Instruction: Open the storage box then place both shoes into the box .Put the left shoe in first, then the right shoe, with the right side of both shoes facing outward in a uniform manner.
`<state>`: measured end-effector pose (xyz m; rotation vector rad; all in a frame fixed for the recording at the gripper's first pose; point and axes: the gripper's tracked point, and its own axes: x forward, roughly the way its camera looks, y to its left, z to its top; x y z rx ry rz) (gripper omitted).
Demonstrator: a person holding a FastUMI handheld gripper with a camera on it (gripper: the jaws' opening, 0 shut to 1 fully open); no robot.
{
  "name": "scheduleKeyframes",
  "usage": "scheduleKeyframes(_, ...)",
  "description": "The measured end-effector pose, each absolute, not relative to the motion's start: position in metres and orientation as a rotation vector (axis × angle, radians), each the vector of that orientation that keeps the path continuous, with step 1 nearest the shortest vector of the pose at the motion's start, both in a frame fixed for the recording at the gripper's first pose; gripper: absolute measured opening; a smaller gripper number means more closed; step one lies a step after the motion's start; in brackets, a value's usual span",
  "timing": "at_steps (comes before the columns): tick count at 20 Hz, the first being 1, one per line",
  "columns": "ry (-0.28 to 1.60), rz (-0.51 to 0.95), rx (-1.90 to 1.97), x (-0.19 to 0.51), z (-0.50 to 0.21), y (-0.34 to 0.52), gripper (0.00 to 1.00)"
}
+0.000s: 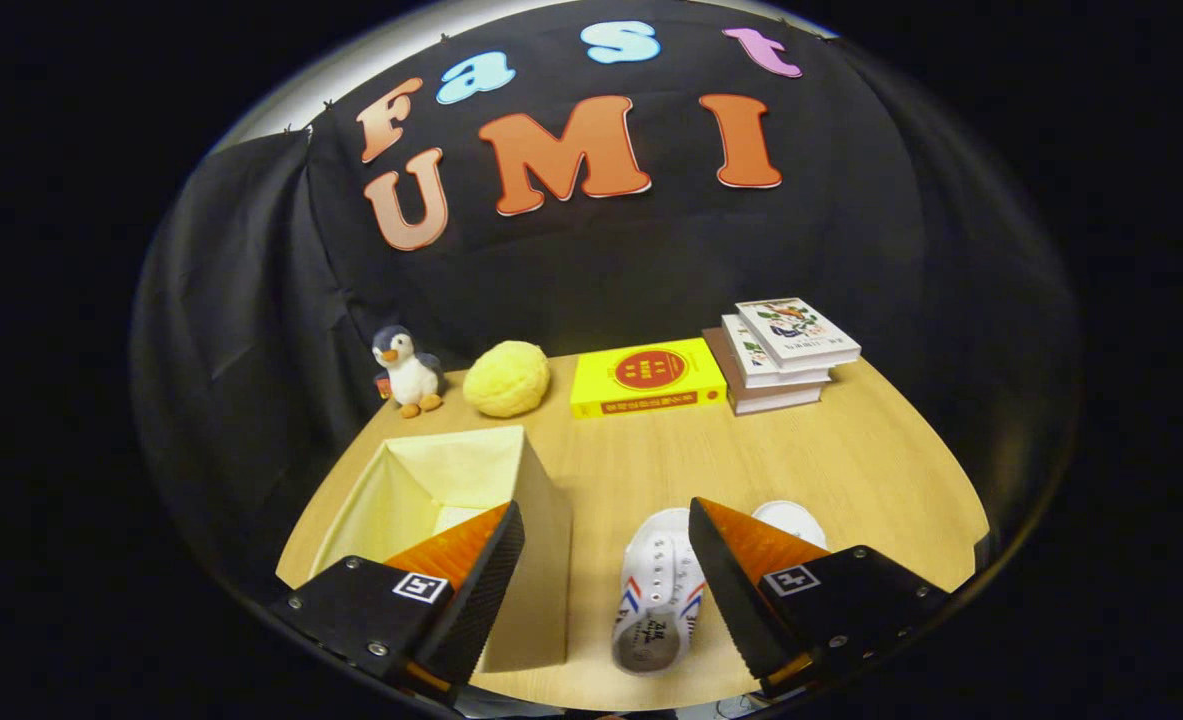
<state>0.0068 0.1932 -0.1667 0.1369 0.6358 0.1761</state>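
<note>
storage box left of shoe, books behind

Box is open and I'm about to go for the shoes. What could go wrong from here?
The open gripper hangs above the table, with one shoe between the fingers and a second shoe mostly hidden behind a finger, so you may grab the wrong one first. The box sits right beside them; a finger could clip its wall.
</note>
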Motion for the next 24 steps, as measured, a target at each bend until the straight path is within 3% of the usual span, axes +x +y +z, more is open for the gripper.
scheduleKeyframes(4,0.748,0.129,0.109,-0.003,-0.218,0.166,0.95)
scheduleKeyframes(10,0.917,0.136,0.065,-0.021,-0.284,0.155,0.71)
scheduleKeyframes(15,1.041,0.144,0.058,-0.033,-0.329,0.155,0.68)
scheduleKeyframes(22,1.105,0.223,0.095,-0.033,-0.342,0.177,0.32)
scheduleKeyframes(23,1.121,0.221,0.103,-0.035,-0.343,0.176,0.2)
scheduleKeyframes(24,1.144,0.217,0.123,-0.035,-0.344,0.176,0.18)
